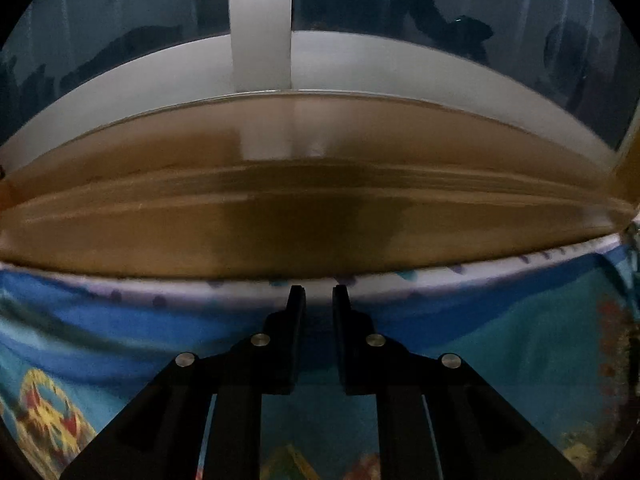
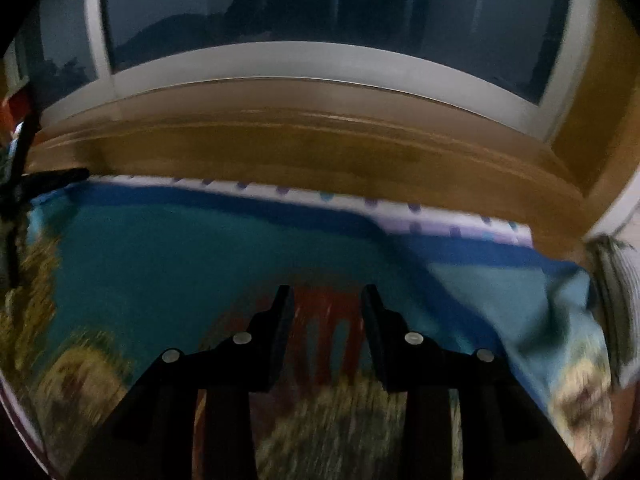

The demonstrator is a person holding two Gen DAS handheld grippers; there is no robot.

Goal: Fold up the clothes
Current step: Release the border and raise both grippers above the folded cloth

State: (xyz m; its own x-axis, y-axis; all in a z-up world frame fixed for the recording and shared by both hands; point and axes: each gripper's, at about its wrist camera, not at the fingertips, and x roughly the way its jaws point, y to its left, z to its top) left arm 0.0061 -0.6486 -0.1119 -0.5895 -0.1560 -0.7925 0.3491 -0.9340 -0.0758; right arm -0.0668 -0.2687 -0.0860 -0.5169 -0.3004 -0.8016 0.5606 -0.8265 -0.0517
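Matte black claw (image 1: 319, 292), flat fingers (image 1: 297, 320), silver screws (image 1: 260, 339).

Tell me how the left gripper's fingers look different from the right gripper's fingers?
The left gripper has its fingers close together; the right gripper has its fingers wider apart. The left reaches the blue cloth's dotted white edge; the right hangs over its picture part. Both are black, with nothing clearly held.

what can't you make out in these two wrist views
- Left gripper: whether it pinches the blue printed cloth; its own fingers hide the contact, left wrist view.
- Cloth's print: motion blur smears it, both views.
- Dark thing at the left edge: cut off, right wrist view.
- Right gripper: open over the cloth.
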